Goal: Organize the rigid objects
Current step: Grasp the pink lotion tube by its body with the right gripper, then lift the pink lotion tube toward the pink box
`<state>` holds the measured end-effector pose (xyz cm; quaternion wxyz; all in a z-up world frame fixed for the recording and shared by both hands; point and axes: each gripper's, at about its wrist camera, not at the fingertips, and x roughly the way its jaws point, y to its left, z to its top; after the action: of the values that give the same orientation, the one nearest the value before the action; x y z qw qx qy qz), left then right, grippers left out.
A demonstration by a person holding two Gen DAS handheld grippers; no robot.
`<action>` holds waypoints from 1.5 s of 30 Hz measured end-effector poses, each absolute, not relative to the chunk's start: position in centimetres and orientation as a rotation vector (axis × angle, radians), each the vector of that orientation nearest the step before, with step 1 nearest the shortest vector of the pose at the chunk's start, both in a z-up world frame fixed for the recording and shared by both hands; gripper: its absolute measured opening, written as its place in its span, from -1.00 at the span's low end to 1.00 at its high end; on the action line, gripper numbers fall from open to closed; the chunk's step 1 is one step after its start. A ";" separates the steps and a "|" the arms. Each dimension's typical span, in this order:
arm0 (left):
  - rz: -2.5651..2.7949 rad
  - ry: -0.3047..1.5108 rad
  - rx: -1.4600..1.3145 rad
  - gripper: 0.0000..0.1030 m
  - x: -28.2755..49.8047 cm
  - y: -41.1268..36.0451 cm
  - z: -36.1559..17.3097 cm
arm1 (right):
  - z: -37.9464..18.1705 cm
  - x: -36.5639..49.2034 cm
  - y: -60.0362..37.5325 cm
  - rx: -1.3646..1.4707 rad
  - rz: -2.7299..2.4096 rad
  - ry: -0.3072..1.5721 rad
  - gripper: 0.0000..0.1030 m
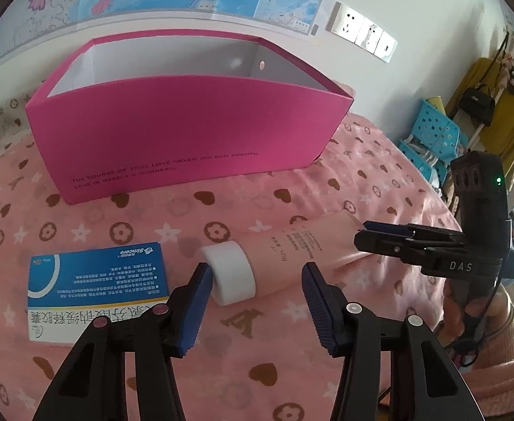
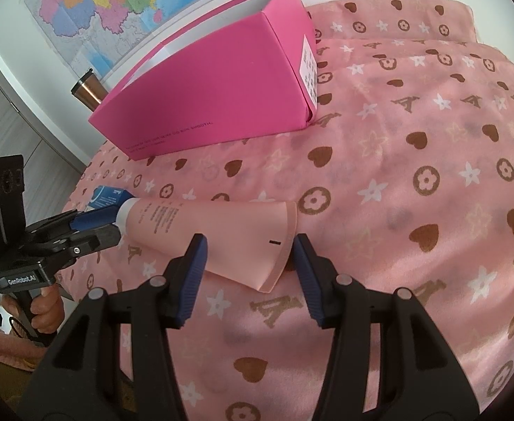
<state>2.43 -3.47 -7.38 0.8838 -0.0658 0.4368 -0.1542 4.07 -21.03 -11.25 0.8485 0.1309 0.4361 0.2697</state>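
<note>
Nearest the left wrist camera, the left gripper (image 1: 255, 280) stood with its jaws spread wide around the white cap (image 1: 229, 272) of the pink tube (image 1: 306, 249), one blue pad touching the cap's side and the other well clear. At the tube's far, crimped end (image 2: 278, 245), the right gripper (image 2: 250, 256) was likewise open, its pads just beside the flat seal and gripping nothing. The tube lay on its side on the pink patterned bedspread (image 2: 414, 175), near its front edge, with the blue medicine box (image 1: 95, 280) just beside the cap. For a clean lift, closing on the rigid cap seemed wiser than on the soft body, which would likely squash and slip. Farther back stood the open magenta box (image 1: 187, 133), close to the bedspread's far edge by the wall and probably the destination.
</note>
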 end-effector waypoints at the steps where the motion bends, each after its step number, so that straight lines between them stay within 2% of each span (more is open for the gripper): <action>1: -0.318 0.909 -0.133 0.03 2.4 -3.5 -7.4 | -11.3 4.1 -21.0 0.277 0.568 0.919 0.04; 9: -0.321 0.910 -0.142 0.04 2.4 -3.4 -7.2 | -11.1 4.1 -20.8 0.272 0.557 0.922 0.05; 12: -0.320 0.909 -0.138 0.05 2.4 -3.4 -7.2 | -11.1 4.1 -20.7 0.268 0.560 0.922 0.12; 45: -0.303 0.837 -0.170 0.05 1.4 -2.1 -4.8 | -8.1 3.7 -20.0 0.251 0.589 0.846 0.12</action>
<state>1.44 -2.13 -4.81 0.8990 -0.0822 0.4045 -0.1463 3.66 -19.98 -8.08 0.8625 0.1197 0.4036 0.2808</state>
